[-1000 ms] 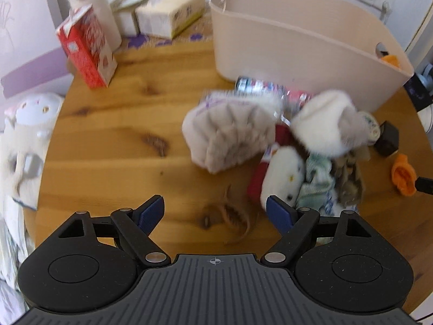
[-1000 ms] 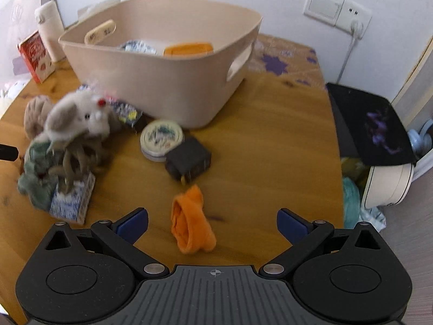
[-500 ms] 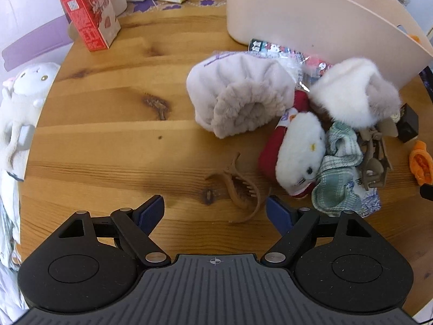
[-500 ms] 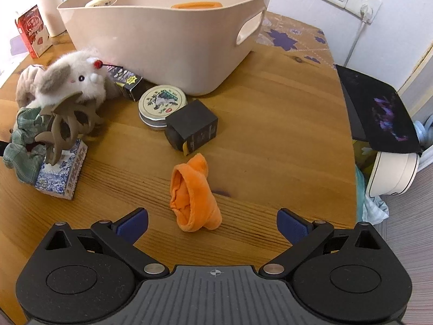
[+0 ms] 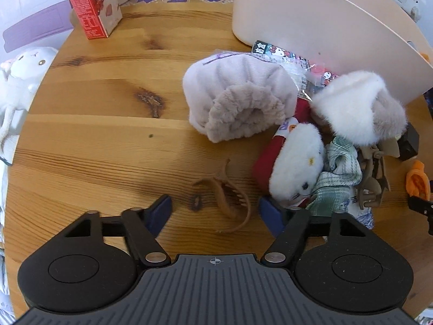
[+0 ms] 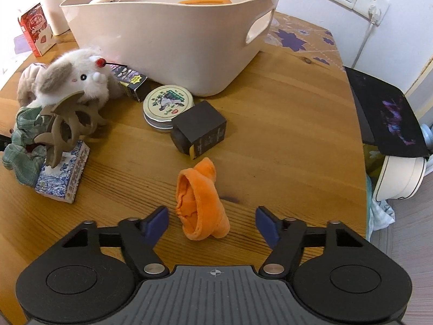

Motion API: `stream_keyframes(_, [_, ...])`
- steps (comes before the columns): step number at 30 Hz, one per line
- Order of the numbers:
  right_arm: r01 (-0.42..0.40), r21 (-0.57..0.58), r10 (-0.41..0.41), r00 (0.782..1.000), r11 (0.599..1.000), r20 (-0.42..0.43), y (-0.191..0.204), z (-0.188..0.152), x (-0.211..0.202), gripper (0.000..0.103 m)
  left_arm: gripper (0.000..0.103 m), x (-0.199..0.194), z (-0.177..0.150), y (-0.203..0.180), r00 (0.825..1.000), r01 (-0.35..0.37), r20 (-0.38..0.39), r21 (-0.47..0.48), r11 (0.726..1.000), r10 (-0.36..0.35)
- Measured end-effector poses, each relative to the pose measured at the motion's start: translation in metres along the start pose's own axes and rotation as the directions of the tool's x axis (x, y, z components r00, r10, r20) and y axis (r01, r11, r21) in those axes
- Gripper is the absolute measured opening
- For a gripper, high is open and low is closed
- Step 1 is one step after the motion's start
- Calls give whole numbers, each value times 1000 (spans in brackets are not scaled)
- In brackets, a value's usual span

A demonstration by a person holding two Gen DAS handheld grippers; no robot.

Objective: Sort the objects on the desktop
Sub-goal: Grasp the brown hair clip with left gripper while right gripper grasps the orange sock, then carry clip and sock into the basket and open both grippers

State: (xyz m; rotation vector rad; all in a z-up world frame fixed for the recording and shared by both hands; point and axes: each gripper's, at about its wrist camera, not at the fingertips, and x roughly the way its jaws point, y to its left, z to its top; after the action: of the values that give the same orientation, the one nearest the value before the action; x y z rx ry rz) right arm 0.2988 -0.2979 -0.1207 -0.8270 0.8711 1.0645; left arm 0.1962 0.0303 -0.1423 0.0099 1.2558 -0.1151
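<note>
A thin brown hair claw [image 5: 226, 193] lies on the wooden table [image 5: 94, 124] between the blue pads of my left gripper [image 5: 215, 211]. Its jaws are closing and the pads stand clear of the claw. In the right wrist view an orange plush piece [image 6: 199, 201] lies between the pads of my right gripper [image 6: 212, 220], whose jaws are also closing without touching it. The beige basket [image 6: 173, 27] stands behind, with an orange lid and a beige object inside. Plush toys [image 5: 297, 162], a grey fleece roll [image 5: 238, 103] and a larger taupe claw [image 6: 67, 127] are piled beside it.
A round tin [image 6: 167, 105], a black box [image 6: 200, 130] and a blue patterned packet [image 6: 65, 173] lie near the basket. A red carton [image 5: 90, 2] and tissue packs stand at the back. A black pad [image 6: 389, 116] overhangs the table's right edge.
Both grippers have sunk closer to the table and their jaws have narrowed. The brown claw now sits between the left pads, the orange piece between the right pads.
</note>
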Motion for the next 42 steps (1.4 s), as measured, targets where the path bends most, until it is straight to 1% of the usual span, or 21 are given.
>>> stream_keyframes(2, [-2, 0, 2, 1000, 1000, 2, -1, 0, 0, 62, 60, 0, 1, -3, 1000, -23, 6, 16, 1000, 23])
stream_keyframes(4, [-2, 1, 2, 1000, 1000, 3, -1, 0, 0, 57, 47, -2, 2, -5, 999, -29, 13, 23, 999, 29])
stream_keyframes(6, [-8, 1, 8, 1000, 1000, 2, -1, 1, 0, 51, 37, -3, 3, -4, 1000, -19, 13, 21, 1000, 19])
stream_keyframes(8, [-17, -1, 17, 1000, 1000, 1, 0, 0, -1, 40, 35, -3, 5, -3, 1000, -16, 7, 19, 1000, 16])
stream_keyframes(9, [-21, -2, 21, 1000, 1000, 1, 1, 0, -1, 38, 35, -4, 5, -3, 1000, -12, 6, 18, 1000, 12])
stream_keyframes(11, [-28, -2, 28, 1000, 1000, 4, 3, 0, -2, 26, 35, -4, 5, -1, 1000, -13, 5, 18, 1000, 13])
stream_keyframes(13, [-33, -3, 33, 999, 999, 9, 5, 1, -4, 19, 34, -6, 4, 1, 1000, -14, 5, 11, 1000, 14])
stream_keyframes(14, [-34, -3, 34, 999, 999, 15, 6, 1, -5, 18, 32, -7, 4, 2, 1000, -13, 11, 5, 1000, 13])
stream_keyframes(15, [-36, 0, 36, 999, 999, 21, 7, 1, -6, 17, 29, -8, 4, 7, 1000, -9, 20, -2, 1000, 9])
stream_keyframes(17, [-46, 10, 45, 999, 999, 30, 8, 1, -9, 15, 29, -11, 4, 10, 1000, -4, 29, -9, 1000, 4])
stream_keyframes(21, [-58, 37, 56, 997, 998, 55, 10, -2, -16, 15, 29, -13, 5, 15, 999, 4, 43, -8, 1000, -4])
stream_keyframes(26, [-52, 53, 48, 997, 997, 68, 11, -6, -24, 15, 29, -16, 4, 22, 999, 15, 47, -12, 1000, -15])
stream_keyframes(31, [-43, 68, 36, 995, 997, 97, 10, -7, -35, 15, 29, -28, 2, 27, 997, 45, 67, -20, 999, -44])
stream_keyframes(36, [-32, 85, 19, 989, 996, 150, 9, -4, -50, 15, 29, -46, 4, 28, 991, 61, 117, -17, 998, -59])
stream_keyframes(42, [-29, 97, 7, 976, 995, 218, 4, 8, -68, 15, 29, -71, 17, 24, 978, 93, 186, 3, 996, -92])
